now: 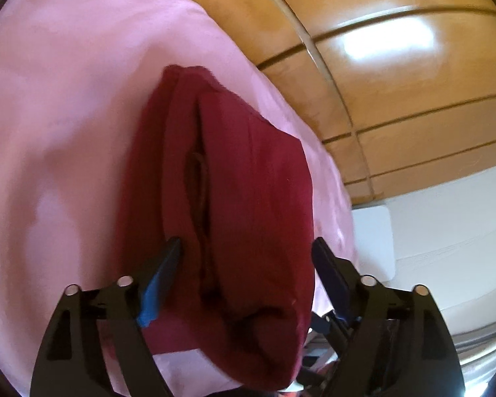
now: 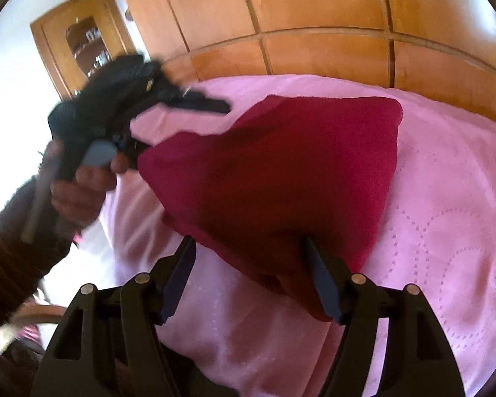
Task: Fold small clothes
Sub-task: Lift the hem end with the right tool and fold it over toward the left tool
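Note:
A dark red folded garment point(image 1: 241, 192) lies on a pink bedspread point(image 1: 66, 132). In the left wrist view my left gripper point(image 1: 246, 248) is open, its fingers spread either side of the garment's near end. In the right wrist view the garment point(image 2: 281, 172) lies as a folded wedge. My right gripper point(image 2: 248, 248) is open, with its right finger point(image 2: 317, 274) against the garment's near edge and the left finger beside it. The left gripper point(image 2: 195, 102) also shows there, held in a hand at the garment's far left corner, blurred.
A wooden headboard point(image 2: 314, 49) runs behind the bed, with a wooden cabinet point(image 2: 79, 39) at the far left. In the left wrist view wooden panels point(image 1: 396, 82) and a white surface point(image 1: 446, 231) lie past the bed's right edge.

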{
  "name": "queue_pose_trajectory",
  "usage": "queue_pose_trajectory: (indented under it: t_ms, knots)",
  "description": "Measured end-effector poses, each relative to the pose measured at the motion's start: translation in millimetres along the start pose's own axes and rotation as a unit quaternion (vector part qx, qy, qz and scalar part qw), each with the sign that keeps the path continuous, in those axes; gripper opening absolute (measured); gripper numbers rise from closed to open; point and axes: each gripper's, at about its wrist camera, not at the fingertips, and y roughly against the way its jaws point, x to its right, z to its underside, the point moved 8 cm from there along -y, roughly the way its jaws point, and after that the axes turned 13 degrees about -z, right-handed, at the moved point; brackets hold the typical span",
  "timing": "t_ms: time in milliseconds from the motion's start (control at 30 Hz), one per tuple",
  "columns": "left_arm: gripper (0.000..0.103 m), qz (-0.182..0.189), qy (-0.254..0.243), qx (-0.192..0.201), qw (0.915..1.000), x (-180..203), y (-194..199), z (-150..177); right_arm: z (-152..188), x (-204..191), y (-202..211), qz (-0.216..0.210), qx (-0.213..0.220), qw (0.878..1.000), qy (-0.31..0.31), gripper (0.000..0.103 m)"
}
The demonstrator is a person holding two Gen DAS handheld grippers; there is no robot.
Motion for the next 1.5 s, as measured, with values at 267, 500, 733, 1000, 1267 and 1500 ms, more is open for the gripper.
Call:
queue_pose_trajectory:
  t_ms: [267, 500, 733, 1000, 1267, 1500]
  knots:
    - [0.036, -0.151, -0.102, 0.002, 0.9833, 6.2, -23.5, 1.3, 4.4, -5.6, -0.9, 0.007, 0.008, 1.0, 0.021, 0.073]
    - [0.005, -0.114, -0.117, 0.1, 0.9815, -1.3, 25.4, 2.9, 7.8, 21.8, 40.9, -0.017, 0.034, 0.999, -0.034, 0.069]
    - [0.001, -0.157, -0.03, 0.054, 0.9856, -76.3, -4.9, 11.4, 0.5, 34.8, 62.2, -0.013, 0.059, 0.995, -0.074, 0.057]
    - [0.053, -0.028, 0.007, 0.089, 0.9956, -58.4, 43.9, 3.3, 4.2, 25.4, 31.5, -0.009, 0.024, 0.998, -0.059, 0.057]
    - [0.069, -0.042, -0.028, 0.03, 0.9983, -17.8, -6.1, 0.4, 7.3, 24.5, 29.8, 0.003, 0.026, 0.998, -0.058, 0.065]
    - [0.021, -0.074, -0.103, 0.092, 0.9877, 6.6, 5.3, -1.8, -1.4, 25.4, 42.6, 0.008, 0.045, 0.997, -0.054, 0.065]
